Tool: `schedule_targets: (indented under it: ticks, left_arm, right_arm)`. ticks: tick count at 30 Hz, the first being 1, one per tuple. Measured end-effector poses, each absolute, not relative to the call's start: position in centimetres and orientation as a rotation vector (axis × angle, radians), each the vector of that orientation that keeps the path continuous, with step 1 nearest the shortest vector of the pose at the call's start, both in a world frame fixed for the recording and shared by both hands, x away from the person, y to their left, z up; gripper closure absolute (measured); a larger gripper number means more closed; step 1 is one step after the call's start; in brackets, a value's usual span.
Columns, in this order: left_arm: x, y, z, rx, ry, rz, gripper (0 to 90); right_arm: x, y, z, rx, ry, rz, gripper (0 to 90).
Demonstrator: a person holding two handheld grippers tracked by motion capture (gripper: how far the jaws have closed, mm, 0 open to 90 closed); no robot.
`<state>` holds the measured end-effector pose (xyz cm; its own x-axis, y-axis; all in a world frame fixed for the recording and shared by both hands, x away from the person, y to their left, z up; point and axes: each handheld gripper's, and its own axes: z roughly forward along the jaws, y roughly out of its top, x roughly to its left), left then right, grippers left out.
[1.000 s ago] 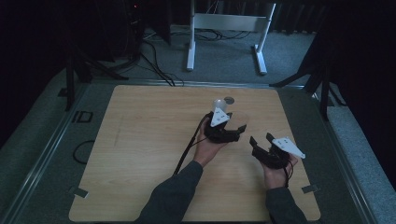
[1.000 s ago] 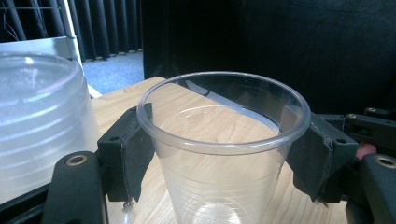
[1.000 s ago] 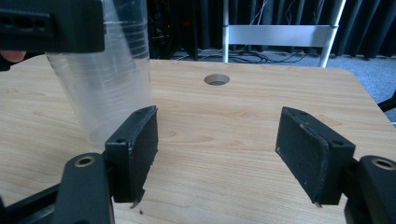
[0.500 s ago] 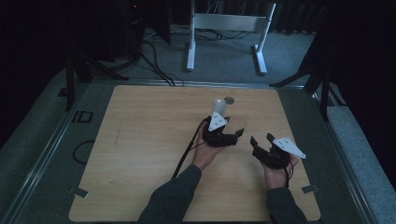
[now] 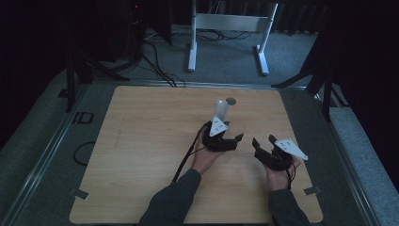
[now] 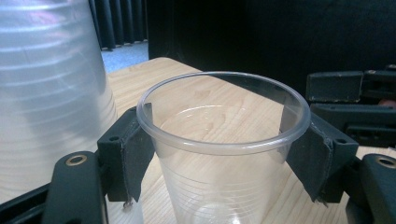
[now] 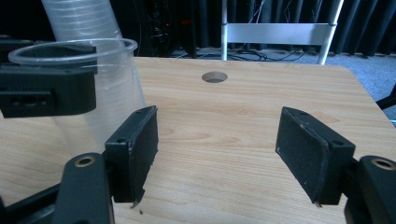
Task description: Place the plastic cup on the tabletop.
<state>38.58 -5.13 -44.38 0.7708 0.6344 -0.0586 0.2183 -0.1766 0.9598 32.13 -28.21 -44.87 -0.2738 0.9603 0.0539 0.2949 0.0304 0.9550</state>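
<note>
A clear plastic cup (image 6: 224,140) stands upright between the jaws of my left gripper (image 6: 224,156), whose pads press on its wall just under the rim. From above, my left gripper (image 5: 229,137) is right of the table's middle. A tall stack of clear cups (image 5: 220,110) rises just beyond it; the stack (image 6: 51,93) is close on the left in the left gripper view. My right gripper (image 5: 264,140) rests a hand's width to the right, open, with only bare wood between the jaws of this right gripper (image 7: 219,149). It looks at the held cup (image 7: 93,93).
The wooden table (image 5: 141,141) has a round hole (image 5: 230,100) near its far edge, just behind the stack. A white metal frame (image 5: 230,23) and cables lie on the floor beyond. Dark stands flank the table on both sides.
My left gripper has drifted slightly toward the near edge with the cup in it. The right gripper has kept still.
</note>
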Motion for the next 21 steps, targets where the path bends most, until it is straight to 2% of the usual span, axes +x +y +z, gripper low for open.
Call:
schedule_targets:
  ticks: [21]
  left_arm:
    - [37.6, -5.1, -46.9, 1.783, 0.663, 0.435, 27.5]
  right_arm:
    - [32.1, -28.1, -44.9, 1.288, 1.643, 1.268, 29.4]
